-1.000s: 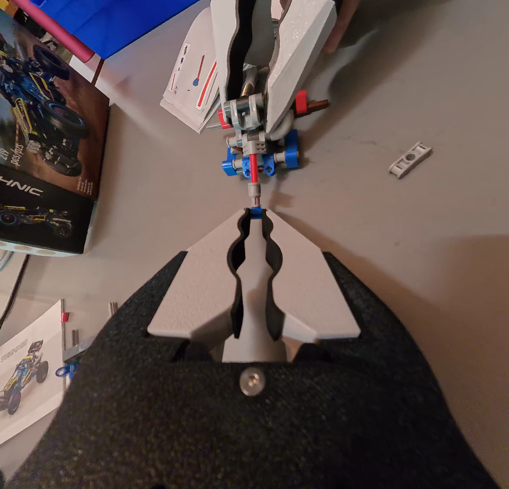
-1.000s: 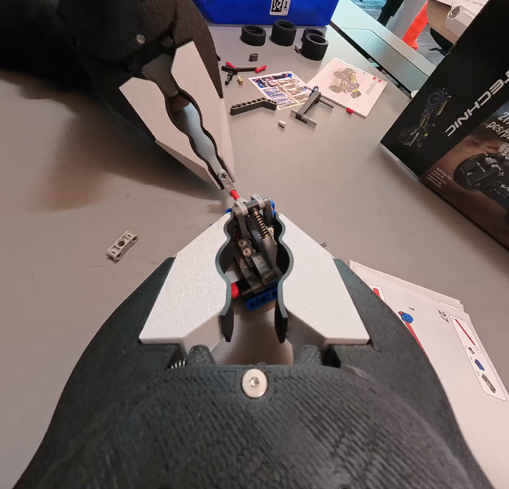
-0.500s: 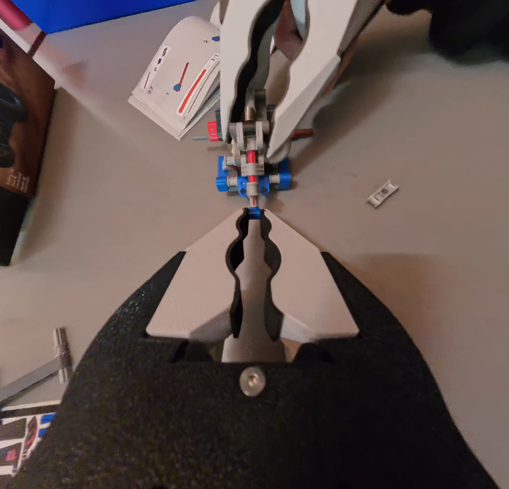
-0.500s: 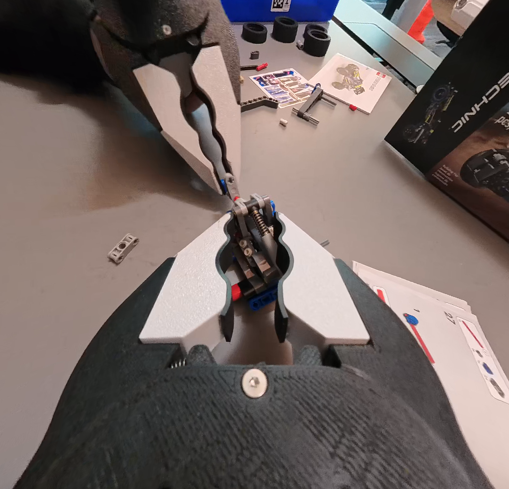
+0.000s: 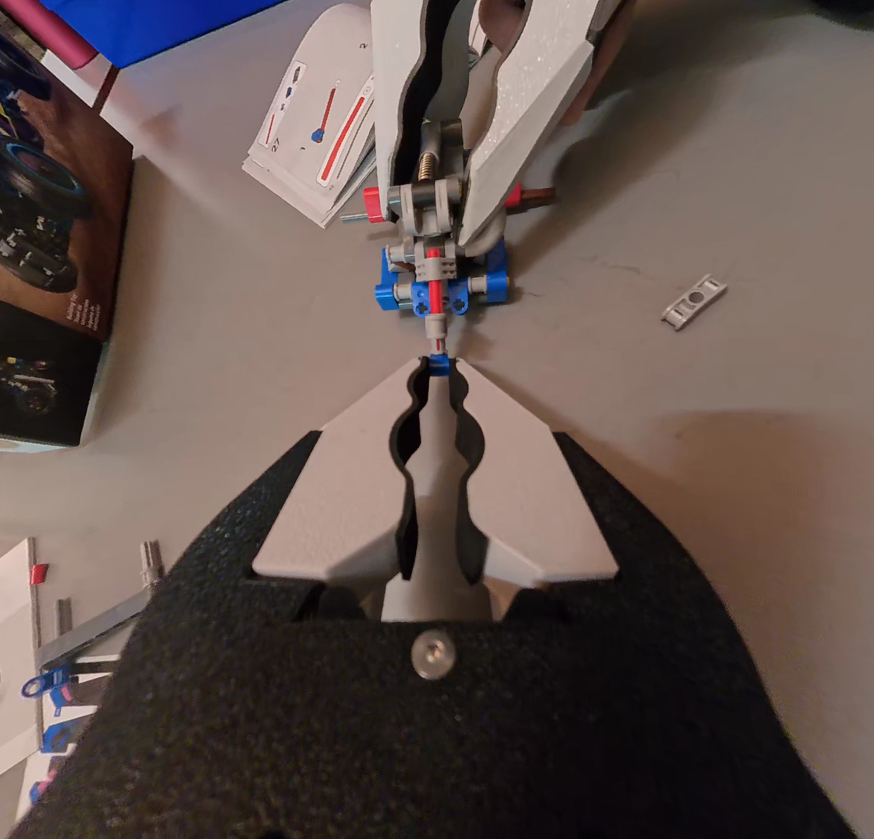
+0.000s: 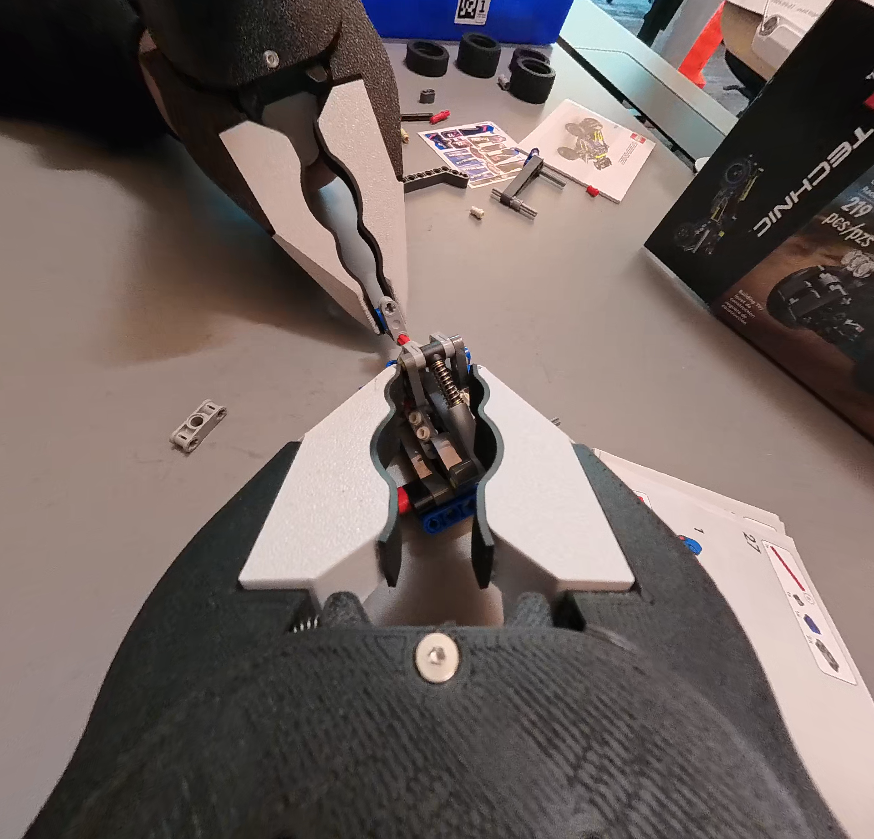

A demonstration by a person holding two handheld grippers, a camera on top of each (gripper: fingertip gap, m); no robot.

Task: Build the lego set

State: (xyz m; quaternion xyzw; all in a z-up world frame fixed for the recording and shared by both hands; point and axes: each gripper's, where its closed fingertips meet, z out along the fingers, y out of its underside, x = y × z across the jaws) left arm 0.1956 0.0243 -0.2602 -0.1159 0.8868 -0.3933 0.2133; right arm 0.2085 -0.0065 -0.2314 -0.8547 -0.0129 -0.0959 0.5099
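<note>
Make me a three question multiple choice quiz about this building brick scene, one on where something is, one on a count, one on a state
1. Where does the loose light grey connector piece lie?
A. in the blue bin
B. alone on the bare table
C. on the instruction booklet

2. How many black tyres stand by the blue bin?
A. two
B. four
C. six

3. What is the right gripper doing?
A. closed on the brick assembly
B. wide open over nothing
C. holding a tyre

Answers:
1 B, it lies apart from everything on the grey tabletop.
2 B, four tyres show in the right wrist view.
3 A, the assembly with its spring sits between the fingers, with their inner faces against its sides.
</note>
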